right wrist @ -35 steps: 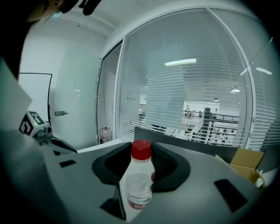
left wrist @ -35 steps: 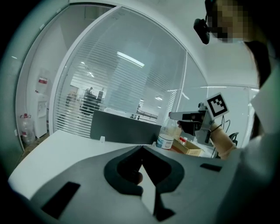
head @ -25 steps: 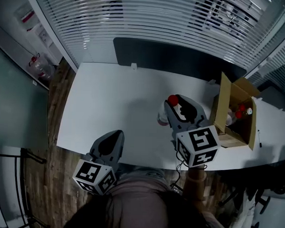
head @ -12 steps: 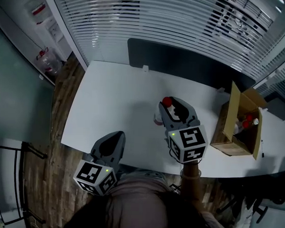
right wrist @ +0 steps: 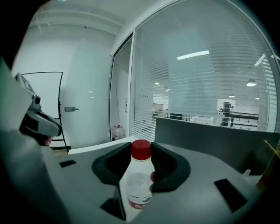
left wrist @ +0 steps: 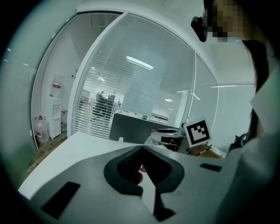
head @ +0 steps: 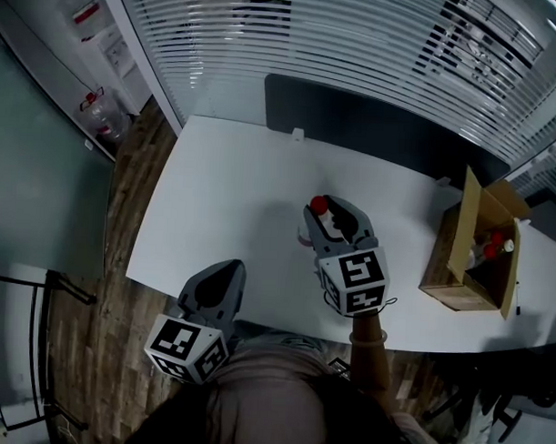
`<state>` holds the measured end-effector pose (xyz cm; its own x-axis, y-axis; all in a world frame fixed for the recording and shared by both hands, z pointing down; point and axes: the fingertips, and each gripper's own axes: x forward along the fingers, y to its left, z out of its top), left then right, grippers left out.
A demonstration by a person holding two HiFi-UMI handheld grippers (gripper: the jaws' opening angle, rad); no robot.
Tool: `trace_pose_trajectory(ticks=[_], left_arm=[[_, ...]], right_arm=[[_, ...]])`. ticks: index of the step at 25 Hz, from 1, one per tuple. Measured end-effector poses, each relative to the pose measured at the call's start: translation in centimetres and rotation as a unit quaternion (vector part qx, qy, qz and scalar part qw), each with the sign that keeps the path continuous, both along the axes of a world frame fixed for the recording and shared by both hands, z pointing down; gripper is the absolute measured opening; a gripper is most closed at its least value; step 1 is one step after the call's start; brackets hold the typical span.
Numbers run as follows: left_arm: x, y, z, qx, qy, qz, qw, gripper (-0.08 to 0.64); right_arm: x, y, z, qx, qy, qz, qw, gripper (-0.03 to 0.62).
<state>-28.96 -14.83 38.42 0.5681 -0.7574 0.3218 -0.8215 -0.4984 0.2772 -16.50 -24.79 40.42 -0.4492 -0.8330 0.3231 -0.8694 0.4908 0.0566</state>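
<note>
Red-capped and clear, the bottle stands upright between the jaws of the right gripper, which we hold clamped on it. The dark pads press its body from both sides, just under the cap, and a red label band shows low on its side. From the head view we see the bottle over the middle of the white table, poking out at the front of the right gripper. We cannot tell whether its base rests on the tabletop. That gripper's marker cube sits toward us, above the table's near edge. Our left gripper hangs at the near edge of the table, well apart from the bottle and to its left. In the left gripper view the jaws of the left gripper meet at their tips with nothing clamped between them, and the other gripper's marker cube shows beyond them to the right. A cardboard box stands open at the table's right end, well apart from both grippers, with small red-capped bottles inside it. Along the far edge of the table runs a dark panel, and behind it white blinds cover a glass wall. Wooden floor lies to the left of the table, where a water jug stands near the wall.
</note>
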Motion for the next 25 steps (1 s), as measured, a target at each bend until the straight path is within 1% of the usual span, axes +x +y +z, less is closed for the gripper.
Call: trace_pose_trajectory(ticks=[5,8,12,15,18,23,25], left_arm=[[-0.7,0.2,0.9,0.002,0.000,0.002,1.0000,0.008],[-1.1,0.2,0.8,-0.003,-0.006,0.001,1.0000,0.008],[-1.6,0.1,1.2,-0.001,-0.005,0.003,1.0000,0.008],[-1.6,0.0,1.3,0.000,-0.008,0.005,1.0000,0.008],[-1.4,-0.2,0.8,-0.010,-0.012,0.004,0.9999,0.008],[-1.4,-0.3,0.9,-0.016,-0.019,0.003,0.9997,0.008],[-1.3,-0.4,0.9,-0.017,-0.020,0.004,0.9997,0.008]], right_arm=[[-1.0,-0.3,1.6,0.004,-0.002,-0.008,1.000,0.160],[-1.3,-0.4,2.7,0.000,0.000,-0.007,1.000,0.160],[-1.8,-0.4,3.4,-0.003,0.002,-0.007,1.000,0.160],[-2.0,-0.2,3.9,-0.006,0.001,-0.009,1.000,0.160],[-2.0,-0.1,4.4,-0.005,0.002,-0.009,1.000,0.160],[-1.9,0.0,4.5,0.009,-0.007,-0.006,1.000,0.160],[-1.8,0.1,4.5,0.008,-0.008,-0.006,1.000,0.160]])
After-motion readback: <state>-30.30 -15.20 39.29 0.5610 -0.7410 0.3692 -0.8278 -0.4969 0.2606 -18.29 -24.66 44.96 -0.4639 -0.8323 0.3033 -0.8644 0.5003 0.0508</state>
